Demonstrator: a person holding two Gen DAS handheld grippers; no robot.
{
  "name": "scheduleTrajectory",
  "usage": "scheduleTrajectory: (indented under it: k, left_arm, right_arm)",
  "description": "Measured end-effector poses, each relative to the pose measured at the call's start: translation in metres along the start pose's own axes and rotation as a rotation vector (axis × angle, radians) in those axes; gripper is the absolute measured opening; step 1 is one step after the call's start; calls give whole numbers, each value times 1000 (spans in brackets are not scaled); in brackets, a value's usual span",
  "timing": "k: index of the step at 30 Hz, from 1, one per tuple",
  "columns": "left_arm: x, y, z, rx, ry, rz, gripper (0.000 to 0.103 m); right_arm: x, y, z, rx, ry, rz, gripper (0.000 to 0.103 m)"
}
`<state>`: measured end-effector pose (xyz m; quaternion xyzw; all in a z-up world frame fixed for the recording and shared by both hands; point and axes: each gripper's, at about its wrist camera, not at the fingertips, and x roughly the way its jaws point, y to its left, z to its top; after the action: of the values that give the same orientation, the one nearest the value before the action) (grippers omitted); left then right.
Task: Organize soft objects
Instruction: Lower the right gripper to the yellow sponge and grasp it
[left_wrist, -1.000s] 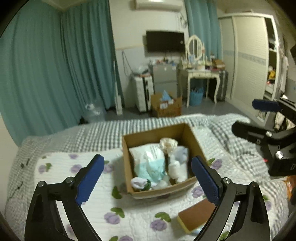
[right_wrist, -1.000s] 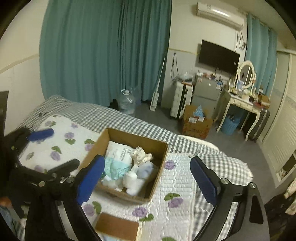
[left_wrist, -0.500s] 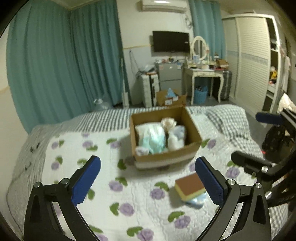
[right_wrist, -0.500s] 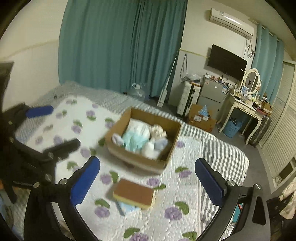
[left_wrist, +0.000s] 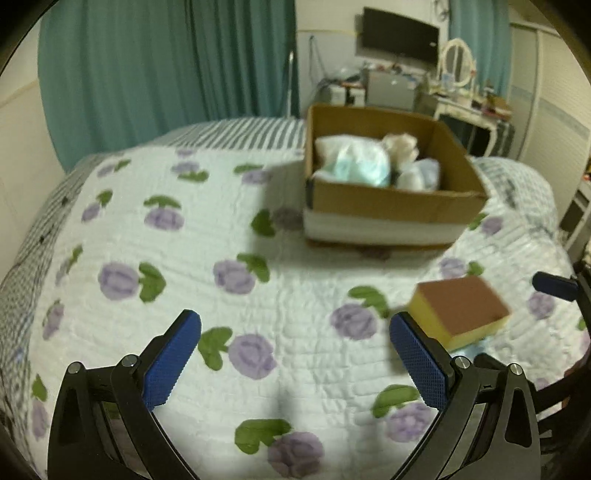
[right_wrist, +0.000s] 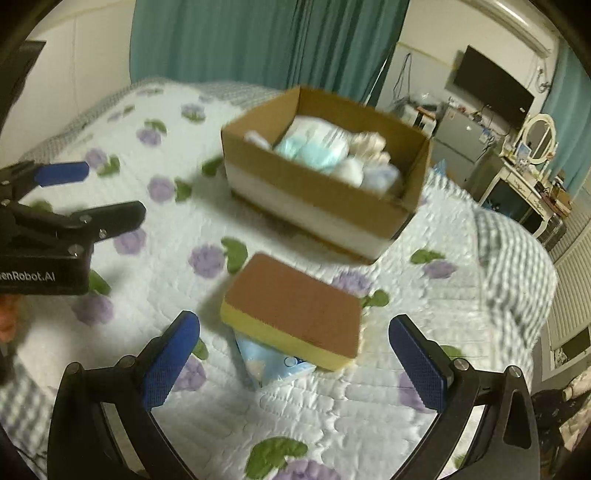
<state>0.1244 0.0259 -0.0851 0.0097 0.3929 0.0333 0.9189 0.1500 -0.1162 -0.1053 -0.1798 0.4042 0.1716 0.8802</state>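
Note:
A yellow sponge with a brown top (right_wrist: 295, 310) lies on the flowered quilt, partly on a light blue packet (right_wrist: 271, 363). My right gripper (right_wrist: 293, 365) is open and empty, just in front of the sponge. The sponge also shows in the left wrist view (left_wrist: 460, 312). My left gripper (left_wrist: 295, 360) is open and empty over bare quilt, left of the sponge. A cardboard box (right_wrist: 317, 195) holding several soft white and pale blue items stands behind; it also shows in the left wrist view (left_wrist: 388, 201).
The bed's quilt (left_wrist: 221, 240) spreads to the left. The left gripper shows at the left edge of the right wrist view (right_wrist: 70, 192). Teal curtains (left_wrist: 166, 74), a dresser with mirror (right_wrist: 532, 170) and a wall TV (left_wrist: 400, 35) lie beyond the bed.
Both grippers have come down and closer to the quilt. The sponge and box now look larger and nearer. Both grippers stayed open.

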Motion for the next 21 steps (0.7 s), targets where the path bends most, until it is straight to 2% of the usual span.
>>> scheduleTrajectory:
  k: [8, 13, 16, 18, 21]
  left_arm:
    - [25, 9, -9, -24, 44, -1, 103]
    - [27, 9, -11, -22, 52, -2, 103]
    - [27, 9, -10, -23, 52, 0, 103]
    - [25, 7, -10, -20, 49, 0, 103]
    - [18, 0, -7, -4, 35, -3, 103]
  right_arm:
    - [41, 16, -3, -38, 95, 48, 97]
    - [54, 22, 5, -55, 99, 11, 84]
    - [57, 21, 8, -53, 106, -9, 64]
    - [50, 19, 11, -55, 85, -4, 43]
    - [28, 24, 17, -106, 31, -50, 29]
